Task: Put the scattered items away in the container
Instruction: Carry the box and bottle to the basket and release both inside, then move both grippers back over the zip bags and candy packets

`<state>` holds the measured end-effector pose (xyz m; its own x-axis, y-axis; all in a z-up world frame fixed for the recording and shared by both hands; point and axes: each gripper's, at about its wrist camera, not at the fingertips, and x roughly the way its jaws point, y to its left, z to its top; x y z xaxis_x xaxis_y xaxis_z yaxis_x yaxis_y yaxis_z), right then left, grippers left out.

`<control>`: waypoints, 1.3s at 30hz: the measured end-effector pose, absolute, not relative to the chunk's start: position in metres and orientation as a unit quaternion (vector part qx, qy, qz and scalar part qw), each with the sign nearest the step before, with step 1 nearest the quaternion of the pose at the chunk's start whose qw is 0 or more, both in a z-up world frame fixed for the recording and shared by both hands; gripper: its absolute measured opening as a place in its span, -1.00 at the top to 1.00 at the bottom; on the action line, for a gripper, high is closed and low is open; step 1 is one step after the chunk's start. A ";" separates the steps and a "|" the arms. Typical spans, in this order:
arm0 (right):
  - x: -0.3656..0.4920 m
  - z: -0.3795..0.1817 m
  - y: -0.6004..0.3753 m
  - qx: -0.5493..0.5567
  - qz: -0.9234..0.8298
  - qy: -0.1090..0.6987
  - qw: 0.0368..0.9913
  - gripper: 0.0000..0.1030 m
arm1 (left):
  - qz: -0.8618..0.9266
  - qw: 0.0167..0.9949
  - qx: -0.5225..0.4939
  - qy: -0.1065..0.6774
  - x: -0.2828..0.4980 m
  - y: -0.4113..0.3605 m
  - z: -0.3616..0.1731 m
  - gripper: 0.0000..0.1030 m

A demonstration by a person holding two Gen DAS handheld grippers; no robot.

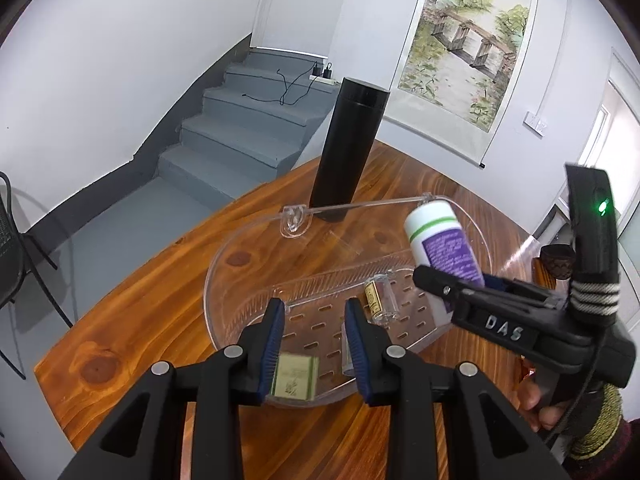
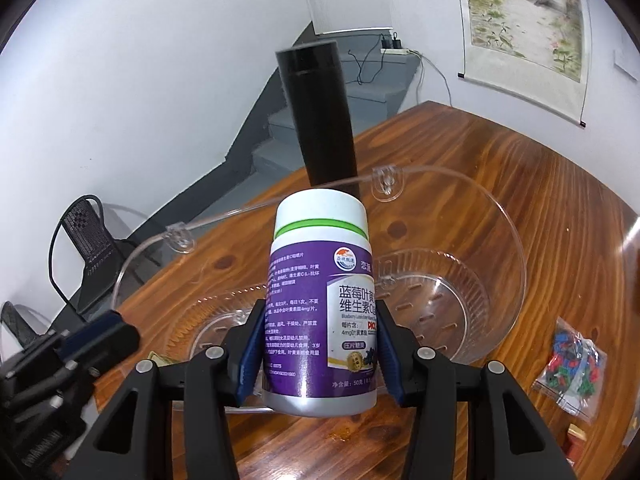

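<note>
Container (image 1: pixel 256 248), clear plastic, oval, slotted floor, sits on the wooden table (image 1: pixel 132 320) directly under both grippers; it is already partly filled. Nearest, the left gripper (image 1: pixel 316 344) hangs over the near end with its blue pads spread and nothing between them; below it a small green-and-cream packet (image 1: pixel 295 376) lies flat on the container floor. A little farther in, a small clear bottle with a gold label (image 1: pixel 378 294) lies on its side, also inside. The right gripper (image 2: pixel 318 354) pinches a white-capped purple vitamin bottle (image 2: pixel 320 304) by its lower body, held over the container and not yet set down; placing it looks like the step in hand. Left outside, to the right on the table: a bag of small coloured pieces (image 2: pixel 572 364). Beyond the far rim stands a tall black flask (image 1: pixel 348 148), upright, outside the container. Judged roughly half done.
</note>
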<state>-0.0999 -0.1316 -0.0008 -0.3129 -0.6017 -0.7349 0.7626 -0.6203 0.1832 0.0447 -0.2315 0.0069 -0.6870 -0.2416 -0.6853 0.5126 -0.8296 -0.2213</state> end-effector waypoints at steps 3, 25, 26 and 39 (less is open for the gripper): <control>-0.102 -0.002 -0.132 0.408 -0.803 0.096 0.423 0.01 | -0.896 0.210 0.333 0.205 0.045 -0.233 0.008 0.41; -0.088 -0.002 -0.068 0.399 -0.827 0.059 0.391 -0.06 | -0.910 0.162 0.336 0.181 0.036 -0.199 0.015 0.37; -0.088 -0.003 -0.058 0.400 -0.831 0.055 0.382 -0.06 | -0.912 0.154 0.337 0.178 0.033 -0.193 0.016 0.36; -0.108 -0.028 0.146 0.423 -0.886 -0.014 0.192 -0.09 | -0.916 0.015 0.376 0.141 -0.024 -0.085 0.006 0.21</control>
